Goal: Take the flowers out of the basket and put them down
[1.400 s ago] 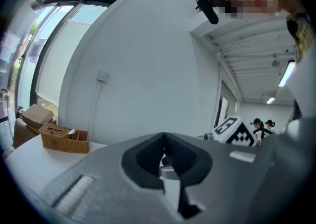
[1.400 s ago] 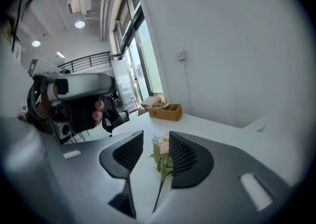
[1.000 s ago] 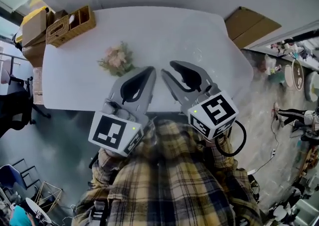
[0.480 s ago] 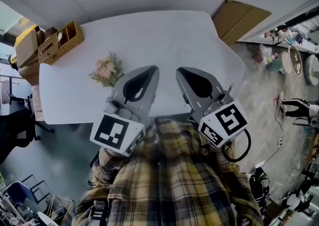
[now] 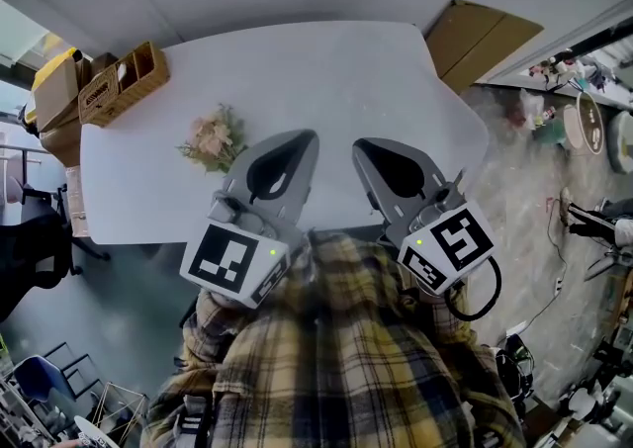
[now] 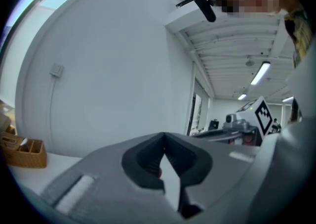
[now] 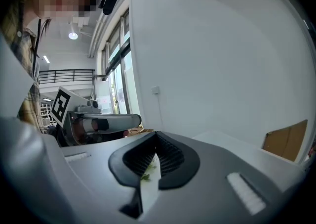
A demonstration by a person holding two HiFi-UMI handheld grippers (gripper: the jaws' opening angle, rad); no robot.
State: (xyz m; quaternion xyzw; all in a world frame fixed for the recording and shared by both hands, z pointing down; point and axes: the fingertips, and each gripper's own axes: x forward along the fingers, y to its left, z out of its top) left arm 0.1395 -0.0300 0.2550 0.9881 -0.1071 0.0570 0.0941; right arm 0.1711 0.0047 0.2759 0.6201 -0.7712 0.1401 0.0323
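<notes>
We see the flowers [image 5: 211,136] lying on the white table [image 5: 326,60], apart from the basket [image 5: 121,78] at its corner, our left gripper [image 5: 308,135] closed empty, and our right gripper [image 5: 359,144] just closed, maybe with a tiny green scrap in its gap.

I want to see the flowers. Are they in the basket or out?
Out. The flowers lie on the white table, apart from the basket.
</notes>
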